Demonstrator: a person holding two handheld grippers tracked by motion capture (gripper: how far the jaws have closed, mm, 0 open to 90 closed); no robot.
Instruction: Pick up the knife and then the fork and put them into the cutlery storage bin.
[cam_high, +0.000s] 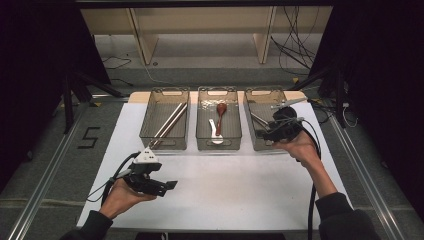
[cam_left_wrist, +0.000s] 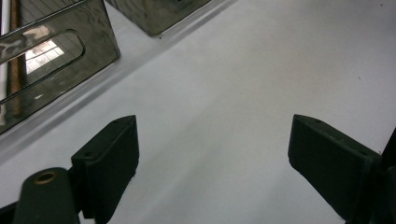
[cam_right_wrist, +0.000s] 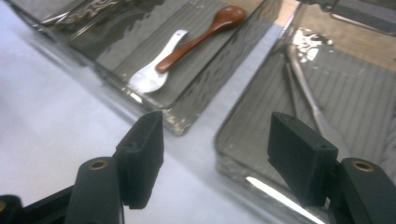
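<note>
Right tool (cam_high: 270, 131): jaws apart, nothing between them, above right bin (cam_high: 255, 142).
Left tool (cam_high: 167, 186): jaws wide, empty, over white worktop (cam_high: 225, 190).
Metal utensil (cam_right_wrist: 306, 88): lying inside right bin.

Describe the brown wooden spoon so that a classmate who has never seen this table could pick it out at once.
Three clear bins stand in a row at the far edge of the white table. Look in the middle bin: the wooden spoon lies lengthwise, bowl away from the person. It is the only brown utensil, crossing a white spoon; the other bins hold metal pieces.
</note>
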